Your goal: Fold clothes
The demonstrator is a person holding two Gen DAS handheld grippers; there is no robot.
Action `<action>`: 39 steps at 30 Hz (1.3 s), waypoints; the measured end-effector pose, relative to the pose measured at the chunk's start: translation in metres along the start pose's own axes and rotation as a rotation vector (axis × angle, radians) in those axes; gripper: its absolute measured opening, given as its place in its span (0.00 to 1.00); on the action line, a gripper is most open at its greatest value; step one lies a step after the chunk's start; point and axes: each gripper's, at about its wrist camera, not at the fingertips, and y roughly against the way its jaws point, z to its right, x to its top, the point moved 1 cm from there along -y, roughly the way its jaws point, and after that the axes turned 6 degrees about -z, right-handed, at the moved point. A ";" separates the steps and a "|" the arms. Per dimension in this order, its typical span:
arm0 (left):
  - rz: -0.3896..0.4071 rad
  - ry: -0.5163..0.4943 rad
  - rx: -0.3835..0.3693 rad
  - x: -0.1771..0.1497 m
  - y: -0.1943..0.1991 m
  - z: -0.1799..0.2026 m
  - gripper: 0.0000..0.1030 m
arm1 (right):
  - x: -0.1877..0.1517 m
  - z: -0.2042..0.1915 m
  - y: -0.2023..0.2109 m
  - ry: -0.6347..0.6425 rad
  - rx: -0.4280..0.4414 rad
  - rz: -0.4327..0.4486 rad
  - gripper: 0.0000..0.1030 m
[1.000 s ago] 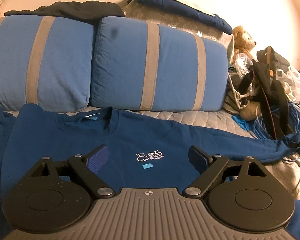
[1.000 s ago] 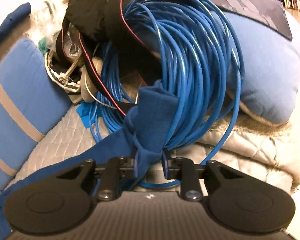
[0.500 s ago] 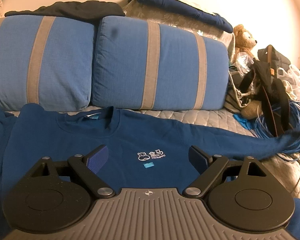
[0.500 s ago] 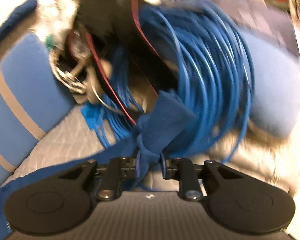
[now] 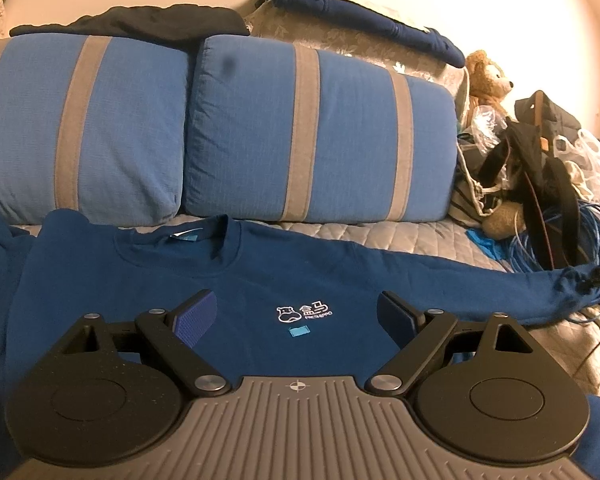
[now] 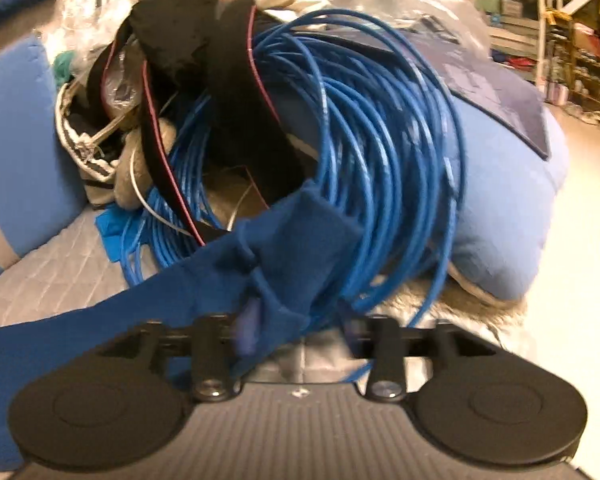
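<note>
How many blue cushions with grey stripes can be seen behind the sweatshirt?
2: one striped cushion at left, another striped cushion beside it at right, both behind the sweatshirt. The left one is cut off; more may be hidden.

Each tool had a grey ribbed body with a small crosshair mark at its front edge. Two black round discs flanked it, joined to black link arms on silver screws. The left gripper point(image 5: 296, 312) carried blue textured pads point(image 5: 192, 316); the right gripper's point(image 6: 296, 328) pads were blurred, possibly alike.
</note>
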 end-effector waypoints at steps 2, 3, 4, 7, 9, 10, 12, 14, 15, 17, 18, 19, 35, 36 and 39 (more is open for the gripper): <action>0.007 -0.005 0.001 0.000 0.001 0.001 0.86 | -0.003 -0.005 0.009 0.003 -0.019 0.014 0.86; 0.011 -0.007 0.002 0.000 0.002 0.001 0.86 | -0.003 -0.009 0.014 0.014 -0.005 0.014 0.86; 0.015 -0.009 0.005 0.000 0.002 0.001 0.86 | -0.004 -0.012 0.019 0.024 0.013 0.012 0.86; 0.033 -0.010 0.014 0.000 0.005 0.001 0.86 | -0.006 -0.027 0.036 0.062 0.069 0.014 0.90; 0.051 0.006 0.025 0.002 0.009 -0.001 0.86 | -0.006 -0.044 0.045 0.096 0.110 0.015 0.91; 0.057 0.017 0.034 0.004 0.011 -0.003 0.86 | -0.007 -0.053 0.050 0.112 0.134 0.016 0.92; 0.057 0.037 0.066 0.008 0.017 -0.007 0.86 | -0.008 -0.072 0.063 0.139 0.182 0.022 0.95; 0.052 0.043 0.105 0.016 0.025 -0.010 0.86 | -0.009 -0.091 0.078 0.166 0.235 0.041 0.97; 0.055 0.033 0.119 0.020 0.031 -0.012 0.86 | -0.010 -0.102 0.087 0.186 0.262 0.054 0.98; 0.063 0.010 0.146 0.029 0.044 -0.015 0.86 | -0.013 -0.125 0.105 0.236 0.310 0.082 1.00; 0.075 -0.011 0.160 0.034 0.052 -0.017 0.86 | -0.014 -0.138 0.115 0.263 0.334 0.096 1.00; 0.084 -0.030 0.174 0.037 0.059 -0.019 0.86 | -0.016 -0.150 0.124 0.287 0.360 0.109 1.00; 0.188 0.018 0.408 0.097 0.148 -0.089 0.86 | -0.074 -0.350 0.241 0.582 0.689 0.198 1.00; 0.194 0.020 0.417 0.100 0.150 -0.093 0.86 | -0.077 -0.358 0.247 0.584 0.708 0.192 1.00; 0.201 0.039 0.441 0.106 0.157 -0.102 0.86 | -0.089 -0.381 0.262 0.595 0.760 0.170 1.00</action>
